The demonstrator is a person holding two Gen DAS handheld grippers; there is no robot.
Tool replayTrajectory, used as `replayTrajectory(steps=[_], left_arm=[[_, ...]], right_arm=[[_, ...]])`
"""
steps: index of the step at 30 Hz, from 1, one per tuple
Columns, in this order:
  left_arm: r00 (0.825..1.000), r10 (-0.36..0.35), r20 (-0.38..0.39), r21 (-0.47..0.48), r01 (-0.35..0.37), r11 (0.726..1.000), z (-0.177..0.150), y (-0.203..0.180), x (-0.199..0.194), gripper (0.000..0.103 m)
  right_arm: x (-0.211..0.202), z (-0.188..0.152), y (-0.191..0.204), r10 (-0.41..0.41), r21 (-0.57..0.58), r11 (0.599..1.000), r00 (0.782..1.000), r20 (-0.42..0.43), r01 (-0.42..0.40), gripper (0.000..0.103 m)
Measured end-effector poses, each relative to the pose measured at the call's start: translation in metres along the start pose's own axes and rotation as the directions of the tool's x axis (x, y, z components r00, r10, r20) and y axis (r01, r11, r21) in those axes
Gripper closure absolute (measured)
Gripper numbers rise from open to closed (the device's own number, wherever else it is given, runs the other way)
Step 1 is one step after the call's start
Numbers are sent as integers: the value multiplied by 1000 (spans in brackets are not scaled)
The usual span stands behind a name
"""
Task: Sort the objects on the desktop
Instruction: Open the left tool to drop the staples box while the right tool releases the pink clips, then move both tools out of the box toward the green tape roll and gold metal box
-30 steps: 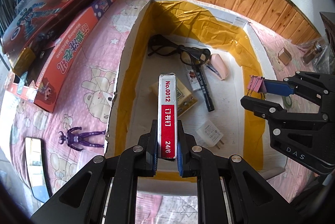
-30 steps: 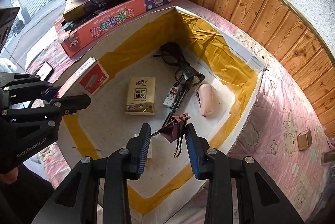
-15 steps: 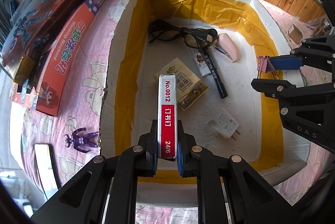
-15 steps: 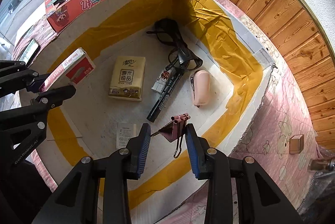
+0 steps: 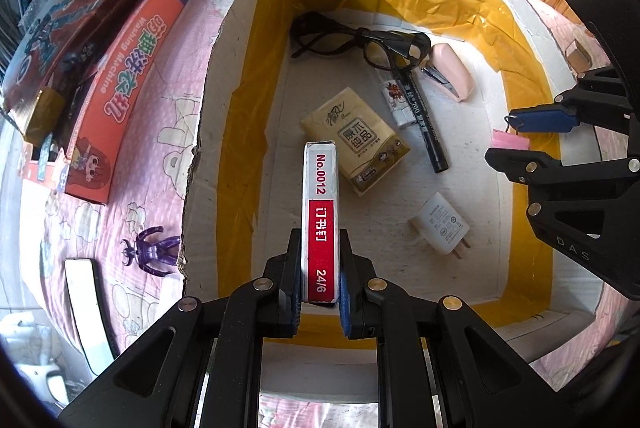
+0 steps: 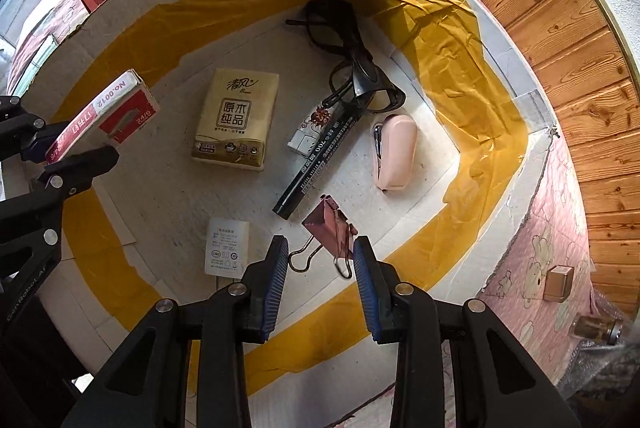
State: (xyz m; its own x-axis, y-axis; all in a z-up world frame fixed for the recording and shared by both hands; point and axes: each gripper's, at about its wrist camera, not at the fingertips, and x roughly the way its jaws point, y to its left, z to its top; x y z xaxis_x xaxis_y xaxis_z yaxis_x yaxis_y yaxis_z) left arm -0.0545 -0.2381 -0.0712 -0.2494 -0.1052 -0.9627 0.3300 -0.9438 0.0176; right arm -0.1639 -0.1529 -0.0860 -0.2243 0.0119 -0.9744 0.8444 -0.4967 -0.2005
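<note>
While both tools hang over the open box, each carries one item, which suggests the loads are meant to join what already lies inside. Clamped narrow by the left tool is the staple box, gripped at its near end on the long sides so that it sticks straight out ahead, above the box floor and just short of the tissue pack. Between the pads of the right tool, set at a middling width, is the pink binder clip; its body leans against the right pad while one wire handle reaches toward the left pad. The jaws have just been closing a little on it. Whether the clip is firmly pinched or only propped I cannot tell for certain, though it hangs clear of the floor. Farther out on the floor lie a charger, a marker, a pink stapler and glasses. Outside the box, a purple figure lies on the pink cloth.
</note>
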Motion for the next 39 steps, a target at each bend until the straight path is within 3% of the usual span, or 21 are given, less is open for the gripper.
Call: replayTrajectory(steps=[3,5,8,17,29,39], left_arm=[[1000,-2,1,-17,2,1000,1,1,-2,86],[1000,-20,0,-32,19,999,2,2,-4,77],[1000,-31,-5,-39,31,999,2,1,-5,71],[1000,-11,8,-78,12,997,-1,4,-15,66],[996,-23,84,-92,30,995,-18,-5,-49,66],[990,-45,136,-75,56,996,-29,-32,-67,66]], right_arm=[[0,-2,-3,-1,14,1000,1000,3,1,70],[0,-4,-5,3,24,1000,1000,4,-3,70],[-3,-8,-7,3,35,999,1000,14,-3,68],[-20,-18,-4,24,31,999,999,41,-26,66],[-39,-41,-1,80,13,997,991,106,-82,59],[-72,-65,-7,114,57,990,965,236,-130,53]])
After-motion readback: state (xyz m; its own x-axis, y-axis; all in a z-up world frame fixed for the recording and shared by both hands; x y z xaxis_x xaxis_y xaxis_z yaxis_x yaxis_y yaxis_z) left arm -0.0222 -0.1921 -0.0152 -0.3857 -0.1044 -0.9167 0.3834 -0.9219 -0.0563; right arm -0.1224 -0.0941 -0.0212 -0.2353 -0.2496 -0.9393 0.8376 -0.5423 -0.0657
